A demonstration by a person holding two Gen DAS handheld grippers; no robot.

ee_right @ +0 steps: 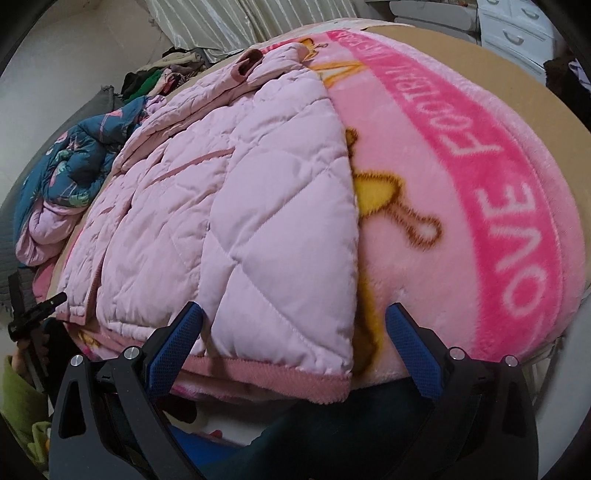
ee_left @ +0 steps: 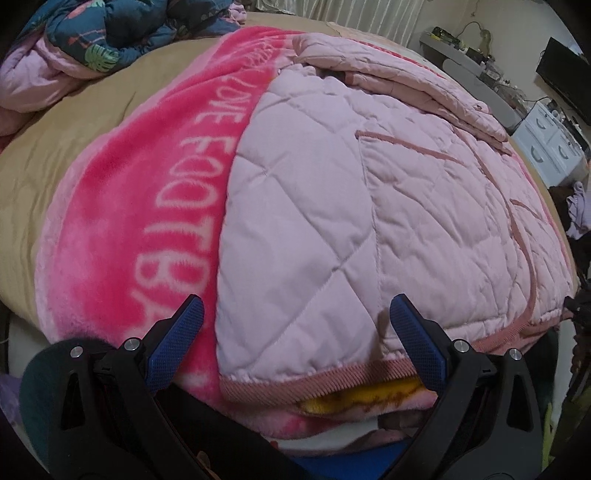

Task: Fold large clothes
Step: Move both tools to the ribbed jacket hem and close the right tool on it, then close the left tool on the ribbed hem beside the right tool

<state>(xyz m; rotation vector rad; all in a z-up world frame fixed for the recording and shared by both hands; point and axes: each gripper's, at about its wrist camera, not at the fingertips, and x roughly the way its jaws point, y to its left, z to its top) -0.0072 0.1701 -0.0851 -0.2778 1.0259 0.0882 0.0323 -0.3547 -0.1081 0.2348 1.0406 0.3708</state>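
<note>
Fingers (ee_left: 192, 314) wide, jacket (ee_left: 369, 192) lengthwise away.

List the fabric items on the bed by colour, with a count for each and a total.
Pale pink: 1, quilted jacket
Hot pink with white lettering: 1, fleece blanket
Dark blue with leaf print: 1, bundled quilt
Total: 3

The dark clothes heap at the far end is too jumbled to count.
</note>
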